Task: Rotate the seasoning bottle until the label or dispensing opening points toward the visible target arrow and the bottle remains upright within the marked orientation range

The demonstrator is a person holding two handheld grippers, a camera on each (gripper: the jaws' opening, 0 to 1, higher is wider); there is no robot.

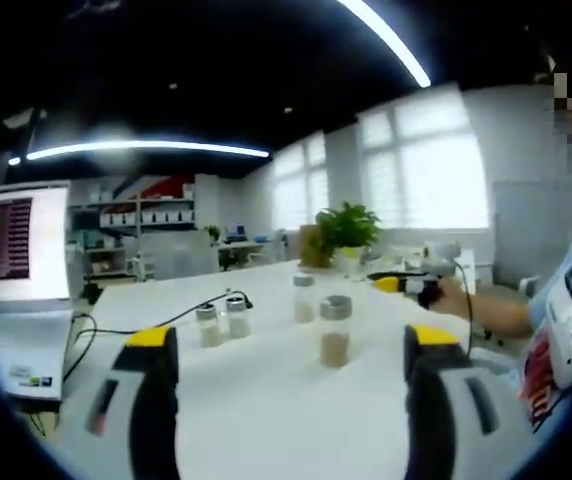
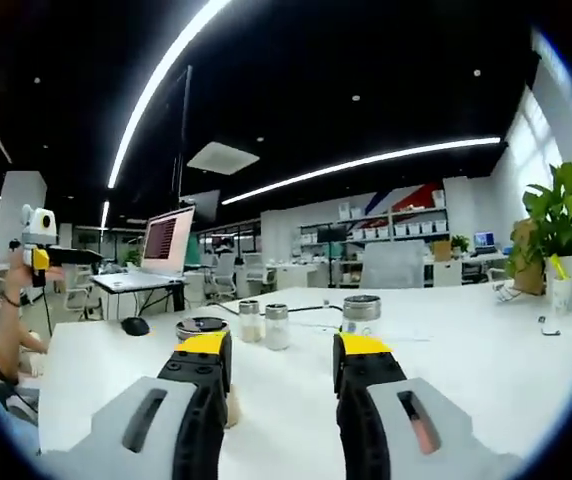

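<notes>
Several small glass seasoning bottles with grey lids stand upright on the white table (image 1: pixel 266 410). In the left gripper view the nearest bottle (image 1: pixel 334 332) holds tan powder and stands just ahead, between my left gripper's (image 1: pixel 291 340) wide-apart jaws; it is untouched. Another bottle (image 1: pixel 304 298) stands behind it and a pair (image 1: pixel 222 322) to the left. My right gripper (image 1: pixel 411 285) hovers at the table's right side in a hand. In the right gripper view my right gripper (image 2: pixel 284 348) is open and empty. One bottle (image 2: pixel 202 328) is partly hidden by its left jaw; a pair (image 2: pixel 264 323) and one more (image 2: pixel 361 312) stand farther off.
A laptop (image 1: pixel 21 245) with a black cable (image 1: pixel 156 325) sits at the table's left edge. A potted plant (image 1: pixel 344 232) stands at the far side. A mouse (image 2: pixel 136 325) lies near the laptop (image 2: pixel 166 240). The person's arm (image 1: pixel 491 310) reaches in from the right.
</notes>
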